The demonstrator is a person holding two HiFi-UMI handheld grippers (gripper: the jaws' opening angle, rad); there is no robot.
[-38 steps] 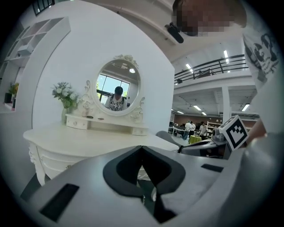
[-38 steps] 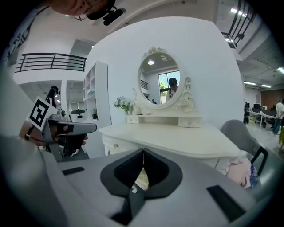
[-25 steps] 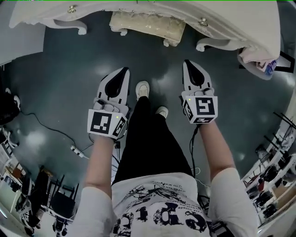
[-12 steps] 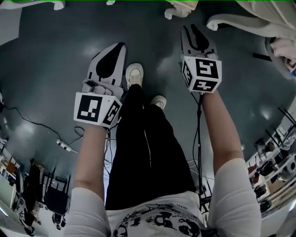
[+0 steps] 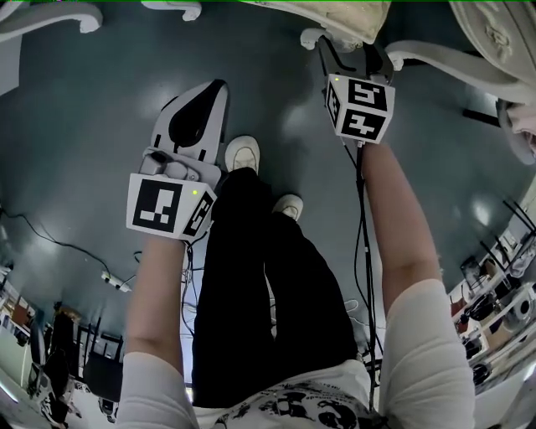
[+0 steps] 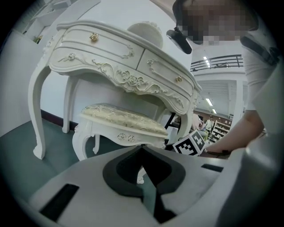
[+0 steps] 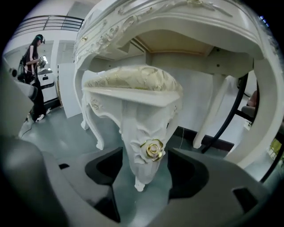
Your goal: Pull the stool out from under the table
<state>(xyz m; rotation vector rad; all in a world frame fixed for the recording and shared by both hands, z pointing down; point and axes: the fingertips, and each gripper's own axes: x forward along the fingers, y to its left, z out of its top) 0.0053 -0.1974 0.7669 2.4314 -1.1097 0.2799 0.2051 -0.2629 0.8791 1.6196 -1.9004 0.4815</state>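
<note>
The white carved stool (image 6: 124, 119) with a cream cushion stands under the ornate white dressing table (image 6: 115, 66). In the head view only the stool's near edge (image 5: 347, 21) shows at the top. My right gripper (image 5: 352, 52) reaches its front corner. In the right gripper view the jaws are opening, and the stool's front leg with a gold rose (image 7: 148, 148) stands between them, with the pads clear of it on both sides. My left gripper (image 5: 220, 85) hangs further back over the floor, shut and empty, pointing at the stool.
The table's curved legs (image 5: 452, 63) flank the stool. My own shoes (image 5: 243, 155) stand on the dark grey floor. A cable (image 5: 50, 243) runs along the floor at the left. Cluttered shelves (image 5: 502, 285) line the right. A person (image 7: 35, 75) stands far off.
Both grippers have moved forward toward the table. The right one has reached the stool's front leg and gone from shut to wide open around it. The left has stayed shut.
</note>
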